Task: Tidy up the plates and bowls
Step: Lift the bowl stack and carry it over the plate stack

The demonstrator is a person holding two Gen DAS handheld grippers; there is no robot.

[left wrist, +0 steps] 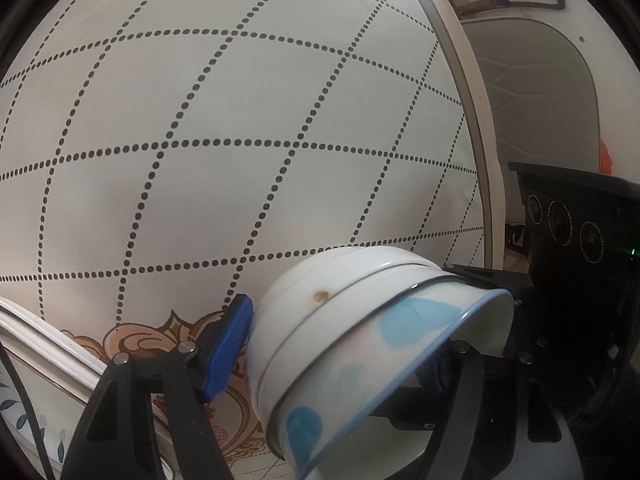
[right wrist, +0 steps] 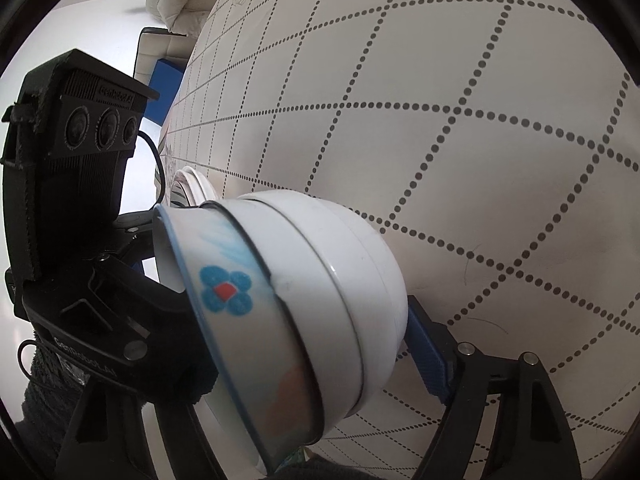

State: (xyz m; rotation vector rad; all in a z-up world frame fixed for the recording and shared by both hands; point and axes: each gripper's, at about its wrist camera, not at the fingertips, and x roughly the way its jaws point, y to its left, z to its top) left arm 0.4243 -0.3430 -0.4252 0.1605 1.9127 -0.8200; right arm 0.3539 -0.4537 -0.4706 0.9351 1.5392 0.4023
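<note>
Left gripper (left wrist: 340, 344) closed on a stack of bowls (left wrist: 360, 340), blue pad (left wrist: 228, 350) pressed on its left side, other finger tucked inside the rim. Stack tipped over between the fingers, above the dotted cloth (left wrist: 240, 140). Plate (left wrist: 36, 332) low to the left. Right gripper (right wrist: 296, 344) pinching the same bowls (right wrist: 304, 300), blue flower (right wrist: 226, 290) facing out.

The left gripper (left wrist: 340, 356) has its jaws spread wide, one blue pad (left wrist: 228, 352) against the base of a nested stack, the other finger inside the rim. The right gripper (right wrist: 304, 344) mirrors it from the opposite side (blue pad (right wrist: 426, 356) on the base too).
</note>
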